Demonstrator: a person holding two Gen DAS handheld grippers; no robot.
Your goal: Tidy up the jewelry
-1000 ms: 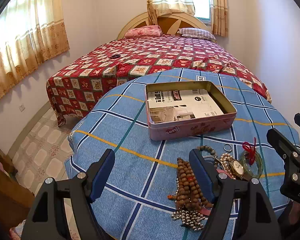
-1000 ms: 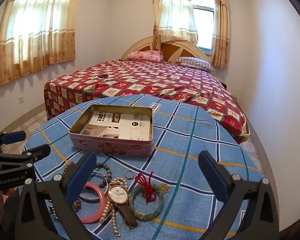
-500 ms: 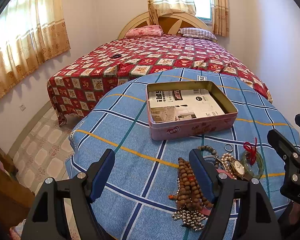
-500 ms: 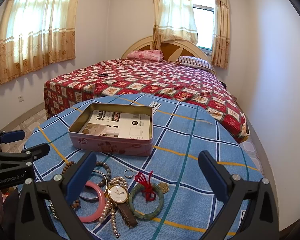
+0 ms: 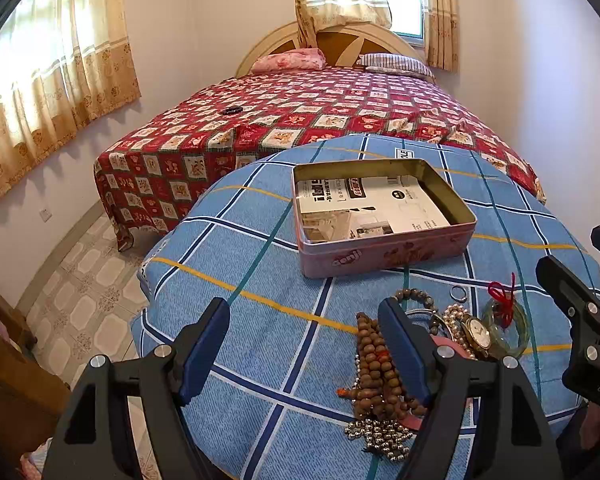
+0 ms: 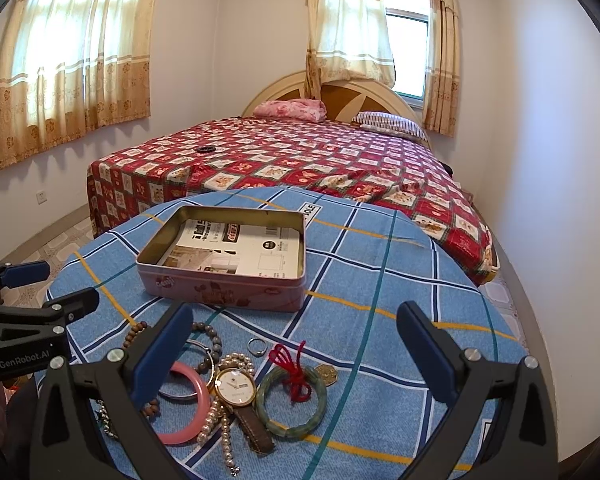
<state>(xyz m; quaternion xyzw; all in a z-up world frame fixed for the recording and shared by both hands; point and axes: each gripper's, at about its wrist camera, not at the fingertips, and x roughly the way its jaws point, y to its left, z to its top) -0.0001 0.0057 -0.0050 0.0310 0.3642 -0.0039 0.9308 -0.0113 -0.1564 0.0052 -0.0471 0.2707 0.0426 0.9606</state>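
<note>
Both claws released, nothing held: left claw (image 5: 304, 346) hovers by the wooden bead strand (image 5: 374, 364), right claw (image 6: 296, 354) over the jewelry pile on the counter (image 6: 380, 280), likely lining up a first pick. Watch (image 6: 236, 388), pink bangle (image 6: 184, 400), green bangle (image 6: 292, 402), ring (image 6: 257, 346) lie bunched, touching. Pink tin (image 6: 228, 256) behind is lidless, holding only a printed sheet, no jewelry yet.
</note>
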